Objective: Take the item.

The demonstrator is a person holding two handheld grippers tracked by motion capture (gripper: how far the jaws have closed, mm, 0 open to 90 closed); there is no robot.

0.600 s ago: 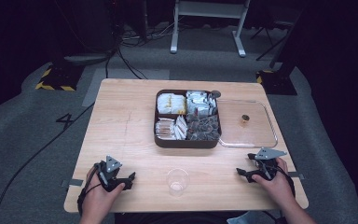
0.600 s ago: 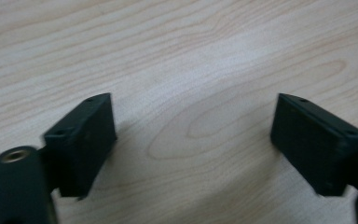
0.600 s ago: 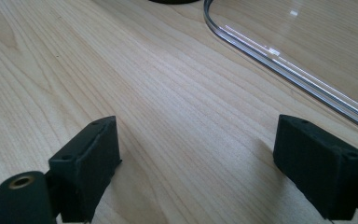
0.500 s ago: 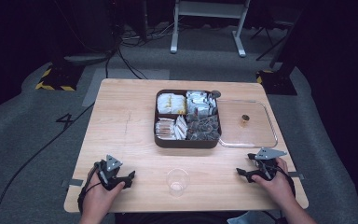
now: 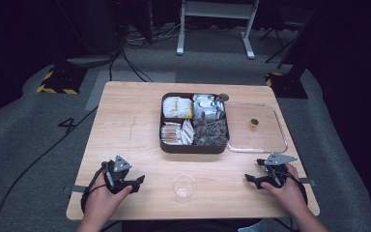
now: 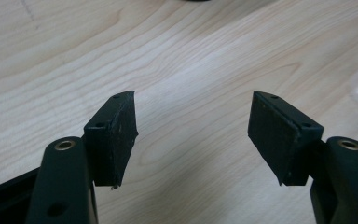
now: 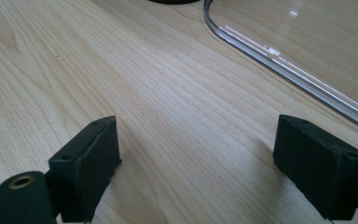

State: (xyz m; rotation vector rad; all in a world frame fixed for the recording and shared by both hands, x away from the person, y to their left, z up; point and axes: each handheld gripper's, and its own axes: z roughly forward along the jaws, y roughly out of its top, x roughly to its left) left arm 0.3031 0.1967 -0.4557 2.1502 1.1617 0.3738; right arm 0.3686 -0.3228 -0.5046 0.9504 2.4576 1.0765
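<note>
On table (image 5: 125,125), L gripper (image 5: 136,182) & R gripper (image 5: 249,179) rest agape.

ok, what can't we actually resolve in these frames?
- Compartment tray, high view: packets too small to identify.
- Small dark knob on the clear lid, high view: too small to name.
- Clear cup, high view: contents unreadable; in left gripper view, cut by the right edge.
- Clear lid, right gripper view: cropped by the frame.
</note>
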